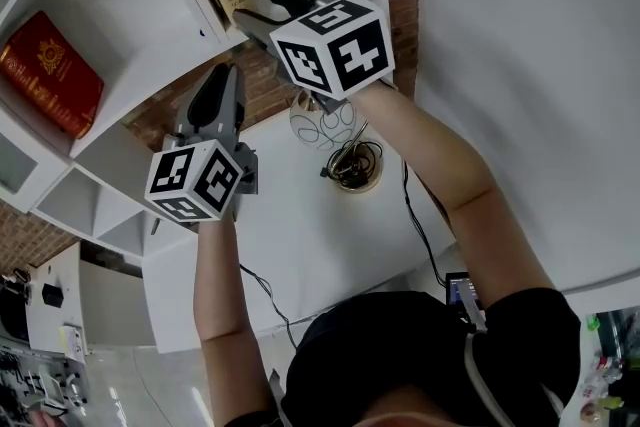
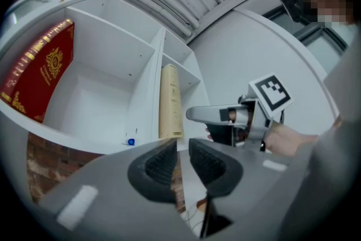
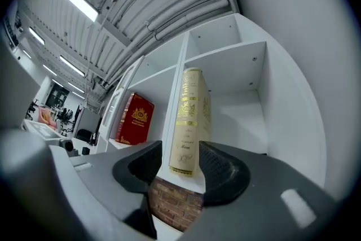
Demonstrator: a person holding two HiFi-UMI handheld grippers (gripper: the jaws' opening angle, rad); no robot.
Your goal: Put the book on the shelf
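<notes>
The white, smooth-boarded shelf [image 1: 140, 35] already carries the cream book [image 3: 189, 121]. It stands upright at the front edge of its compartment, hard against the divider, with its gilt-lettered spine facing me. A glossy red book [image 3: 135, 118] sits in the next compartment over. I read this as the letting-go step, with only the retreat left to do.

My right gripper [image 3: 181, 155] has its ribbed dark fingers [image 3: 220, 169] well apart on either side of the spine's foot. White shows beside the left pad, so I judge they aren't pressing. Next I'd back straight out without brushing the covers, because a tall, slim volume tips easily.

The left gripper [image 2: 181, 147] hangs lower, its fingers [image 2: 161, 163] a slim gap apart and empty.
</notes>
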